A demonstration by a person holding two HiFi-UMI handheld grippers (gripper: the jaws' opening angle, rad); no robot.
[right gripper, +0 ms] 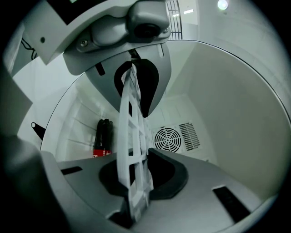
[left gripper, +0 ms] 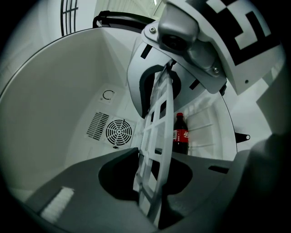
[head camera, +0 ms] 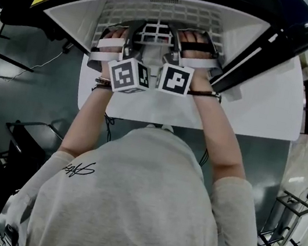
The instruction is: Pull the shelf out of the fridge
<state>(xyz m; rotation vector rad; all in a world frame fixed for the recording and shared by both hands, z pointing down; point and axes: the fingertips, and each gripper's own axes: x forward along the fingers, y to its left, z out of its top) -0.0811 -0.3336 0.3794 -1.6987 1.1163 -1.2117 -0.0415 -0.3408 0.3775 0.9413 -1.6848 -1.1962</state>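
Note:
The white grid shelf [head camera: 161, 16] lies inside the open fridge [head camera: 73, 14], with its front edge toward me. My left gripper [head camera: 135, 35] and right gripper [head camera: 175, 41] sit side by side on that front edge. In the left gripper view the shelf [left gripper: 154, 150] runs edge-on between my left gripper's [left gripper: 152, 186] grey jaws, which are shut on it. The right gripper [left gripper: 166, 77] shows above, clamped on the same shelf. In the right gripper view the shelf [right gripper: 134, 150] is pinched between my right gripper's [right gripper: 136, 191] jaws, and the left gripper [right gripper: 134, 68] holds it further along.
A cola bottle [left gripper: 180, 134] stands in the fridge beside the shelf, also seen as the bottle [right gripper: 102, 136]. A round fan vent [left gripper: 118, 132] is on the back wall. The open fridge door [head camera: 274, 46] stands at the right. The fridge rests on a white table [head camera: 250, 113].

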